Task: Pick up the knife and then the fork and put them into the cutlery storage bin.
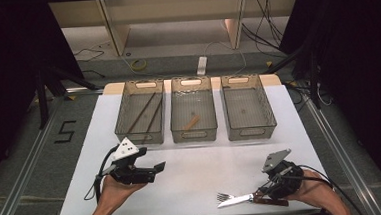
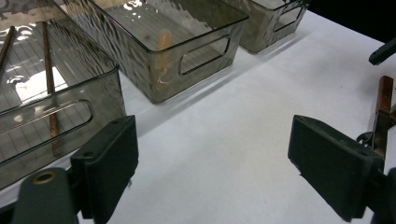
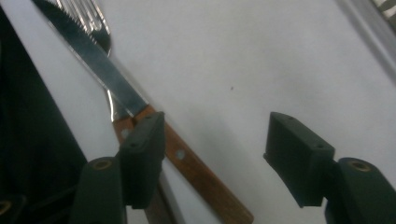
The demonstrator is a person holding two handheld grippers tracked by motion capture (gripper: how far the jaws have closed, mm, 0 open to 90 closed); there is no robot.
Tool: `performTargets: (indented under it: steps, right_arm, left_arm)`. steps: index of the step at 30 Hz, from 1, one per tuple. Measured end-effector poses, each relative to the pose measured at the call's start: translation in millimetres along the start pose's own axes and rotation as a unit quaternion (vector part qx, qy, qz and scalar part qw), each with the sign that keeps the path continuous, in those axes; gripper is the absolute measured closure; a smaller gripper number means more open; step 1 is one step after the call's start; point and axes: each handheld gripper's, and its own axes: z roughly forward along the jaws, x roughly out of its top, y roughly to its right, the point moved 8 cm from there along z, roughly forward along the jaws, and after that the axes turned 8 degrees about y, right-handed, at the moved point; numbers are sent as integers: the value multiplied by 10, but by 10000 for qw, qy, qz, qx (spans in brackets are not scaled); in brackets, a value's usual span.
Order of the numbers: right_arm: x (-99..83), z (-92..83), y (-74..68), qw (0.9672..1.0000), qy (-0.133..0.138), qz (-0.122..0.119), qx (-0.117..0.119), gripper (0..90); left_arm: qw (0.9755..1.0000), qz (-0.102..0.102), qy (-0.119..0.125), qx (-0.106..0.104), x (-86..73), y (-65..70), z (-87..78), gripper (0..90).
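3 clear smoked-plastic bins (image 1: pixel 194 133) in row along far side of white tabletop (image 1: pixel 193 177). Left bin: 2 dark wooden chopsticks (image 1: pixel 146 112). Middle bin: short tan wooden stick (image 1: pixel 192 122). Wooden-handled steel knife (image 1: pixel 246 199) and steel fork (image 1: pixel 225 196) side by side at near right edge.

A wooden-handled knife (image 1: pixel 242 200) lies flat near the table's (image 1: pixel 193 182) front edge, towards its right corner. A fork (image 1: pixel 224 197) lies touching it, tines pointing left.

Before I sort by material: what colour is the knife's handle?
Reddish-brown wood with pale rivets; the knife handle shows best in the right gripper view.
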Motion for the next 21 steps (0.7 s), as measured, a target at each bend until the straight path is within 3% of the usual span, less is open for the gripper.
performTargets:
  steps: [7, 21]
  right_arm:
    - [-54, 52, -24, 9989, -335, -314, 80, 363]
    - [-102, 91, -18, 9959, -595, -650, 181, 423]
  left_arm:
    - [10000, 8, -32, 6, -12, -3, 2, 156]
    - [10000, 0, -18, 19, -9, -10, 5, 156]
